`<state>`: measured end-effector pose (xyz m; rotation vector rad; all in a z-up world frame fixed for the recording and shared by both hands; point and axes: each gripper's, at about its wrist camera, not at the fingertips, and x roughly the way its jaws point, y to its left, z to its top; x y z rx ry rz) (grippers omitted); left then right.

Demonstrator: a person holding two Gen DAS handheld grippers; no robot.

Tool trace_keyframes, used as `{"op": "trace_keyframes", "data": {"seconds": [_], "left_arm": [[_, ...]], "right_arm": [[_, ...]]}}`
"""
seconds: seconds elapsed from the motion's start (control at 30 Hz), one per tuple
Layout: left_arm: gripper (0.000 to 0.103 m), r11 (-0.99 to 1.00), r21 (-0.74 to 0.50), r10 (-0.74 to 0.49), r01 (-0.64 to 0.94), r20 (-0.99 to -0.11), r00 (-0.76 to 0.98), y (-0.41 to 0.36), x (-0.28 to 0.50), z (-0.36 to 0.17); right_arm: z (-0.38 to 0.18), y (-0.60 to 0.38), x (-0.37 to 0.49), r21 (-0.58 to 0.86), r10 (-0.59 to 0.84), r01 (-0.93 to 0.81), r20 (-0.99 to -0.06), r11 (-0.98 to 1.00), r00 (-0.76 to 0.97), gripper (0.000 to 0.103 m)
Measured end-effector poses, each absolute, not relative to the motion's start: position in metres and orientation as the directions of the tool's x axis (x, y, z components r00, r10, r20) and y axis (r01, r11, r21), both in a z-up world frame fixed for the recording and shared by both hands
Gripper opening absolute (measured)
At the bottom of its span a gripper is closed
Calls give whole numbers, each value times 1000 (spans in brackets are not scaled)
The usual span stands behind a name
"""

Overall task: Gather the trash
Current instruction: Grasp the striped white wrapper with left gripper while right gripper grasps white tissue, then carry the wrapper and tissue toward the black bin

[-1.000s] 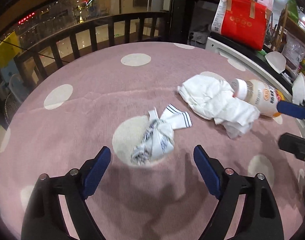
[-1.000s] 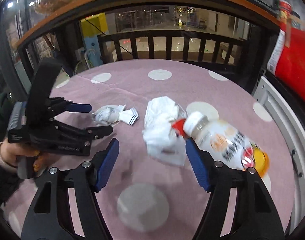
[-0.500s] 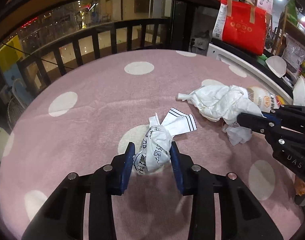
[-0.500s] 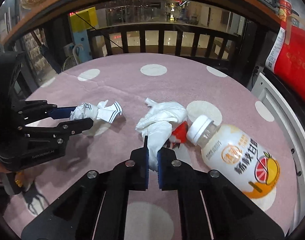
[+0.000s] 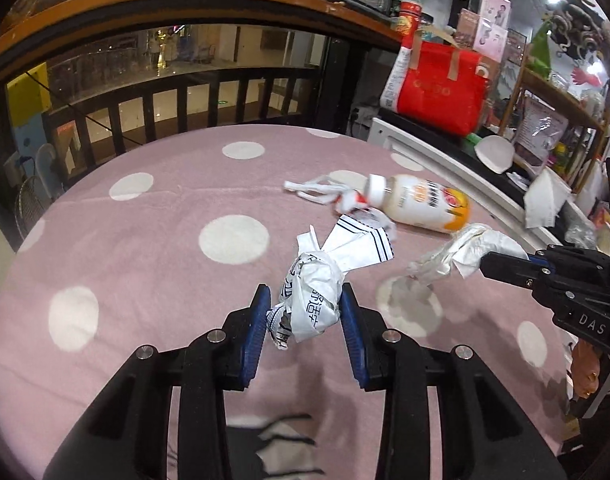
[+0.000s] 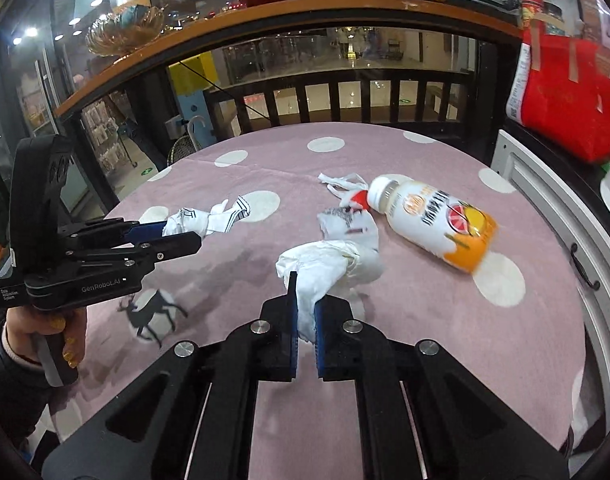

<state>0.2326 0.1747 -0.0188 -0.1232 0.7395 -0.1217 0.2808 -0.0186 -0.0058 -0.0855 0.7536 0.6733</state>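
Clamping soft, featherlight crumpled paper, the left hand-held gripper (image 5: 305, 322) is pinching a printed wrapper (image 5: 313, 294); the right hand-held gripper (image 6: 304, 312) is squeezing a white tissue wad (image 6: 325, 268). Farther off, a smooth, likely slippery bottle (image 6: 433, 220) is lying on the dotted tabletop (image 6: 425, 320), best gripped mid-body.

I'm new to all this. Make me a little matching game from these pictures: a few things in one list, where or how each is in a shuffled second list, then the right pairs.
Things:
1. printed paper wrapper
2. white tissue wad
3. drink bottle
4. red bag

Place or state:
A. lying on its side on the pink dotted cloth
B. pinched in the right gripper
C. standing on the ledge beyond the table
D. clamped in the left gripper

Pairs: 1-D, 2-B, 3-A, 4-C
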Motion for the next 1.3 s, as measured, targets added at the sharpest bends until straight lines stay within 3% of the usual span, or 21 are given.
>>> {"op": "trace_keyframes", "data": {"seconds": [0.63,1.3], "left_arm": [[35,957,-234,-285,172,-638,715,88,171,-20],[35,922,-249,-387,296,-614,688,13,146,-16]], "right_arm": [[-15,-144,199,215,471,-447,-639,868,608,7],[-33,-270,154,217,286,-188,-660,958,695,7]]}}
